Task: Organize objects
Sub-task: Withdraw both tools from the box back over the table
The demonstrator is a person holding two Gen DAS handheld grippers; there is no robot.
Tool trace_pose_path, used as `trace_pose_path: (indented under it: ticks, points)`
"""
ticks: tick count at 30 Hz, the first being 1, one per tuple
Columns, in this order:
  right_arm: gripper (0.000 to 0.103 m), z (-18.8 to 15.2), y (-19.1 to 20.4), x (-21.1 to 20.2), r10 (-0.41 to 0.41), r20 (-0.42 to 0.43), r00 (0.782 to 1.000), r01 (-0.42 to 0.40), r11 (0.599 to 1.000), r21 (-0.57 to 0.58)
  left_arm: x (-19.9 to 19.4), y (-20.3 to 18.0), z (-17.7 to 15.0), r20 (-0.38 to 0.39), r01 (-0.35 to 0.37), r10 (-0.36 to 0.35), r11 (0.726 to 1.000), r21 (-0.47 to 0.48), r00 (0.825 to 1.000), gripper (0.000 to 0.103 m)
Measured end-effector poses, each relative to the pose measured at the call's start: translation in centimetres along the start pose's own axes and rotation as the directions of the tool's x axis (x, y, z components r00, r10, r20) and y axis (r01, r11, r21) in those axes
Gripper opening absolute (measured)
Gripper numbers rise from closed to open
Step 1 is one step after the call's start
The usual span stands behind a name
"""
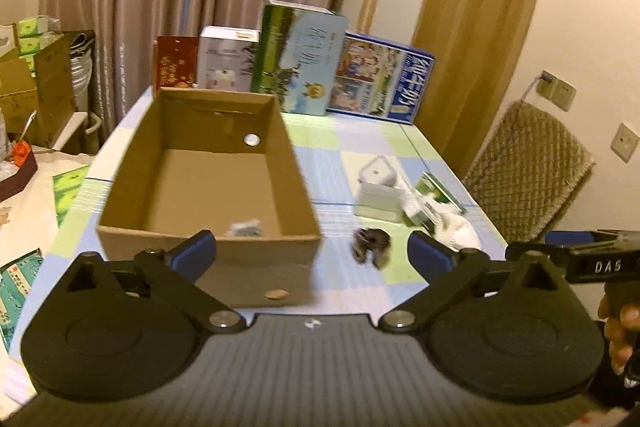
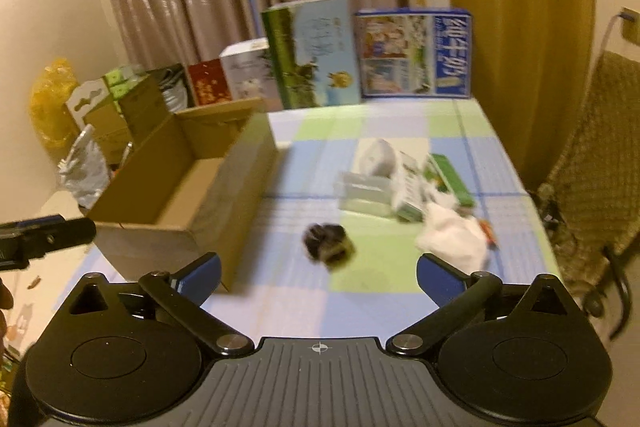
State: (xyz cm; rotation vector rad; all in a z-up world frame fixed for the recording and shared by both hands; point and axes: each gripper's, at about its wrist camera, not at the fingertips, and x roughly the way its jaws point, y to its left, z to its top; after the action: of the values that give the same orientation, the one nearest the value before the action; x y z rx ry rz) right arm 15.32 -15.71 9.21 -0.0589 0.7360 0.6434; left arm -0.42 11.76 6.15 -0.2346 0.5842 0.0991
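Observation:
An open cardboard box [image 1: 208, 163] [image 2: 188, 187] sits on the left of the checked table, with a small grey-white item [image 1: 245, 228] in its near corner. To its right lie a dark hair claw clip [image 1: 372, 245] [image 2: 329, 247], a white device [image 1: 378, 169] [image 2: 378, 155], a clear plastic case [image 1: 378, 201] [image 2: 366, 193], a green-and-white packet [image 1: 434, 197] [image 2: 432, 183] and crumpled white tissue [image 1: 458, 227] [image 2: 456, 237]. My left gripper [image 1: 312, 253] hangs open before the box's near wall. Open too, my right gripper [image 2: 319, 273] hovers just short of the clip. Both hold nothing.
Upright printed cartons [image 1: 302, 59] [image 2: 312, 51] line the table's far edge before the curtains. A quilted chair [image 1: 528, 167] [image 2: 596, 163] stands at the right. Stacked cardboard boxes [image 1: 36, 83] and clutter sit left of the table. A person's hand [image 1: 620, 331] holds the other gripper.

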Motion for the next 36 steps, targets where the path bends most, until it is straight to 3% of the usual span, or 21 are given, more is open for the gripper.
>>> trace_pose_path:
  ticks: [12,36]
  points:
    - [0.101,-3.0,-5.4,-3.1,-0.086,-0.009,0.996,0.086,0.99,0.116,1.3,-4.9,-1.5,-0.067,0.041,-0.037,0.998,0.052,0.997,0.102]
    - [0.101,-3.4,-8.1,-2.7,-0.107,-0.022,0.994,0.11,0.98,0.166,3.7,-8.7,-2.7,-0.142,0.063,-0.047,0.992,0.113,0.989,0.102]
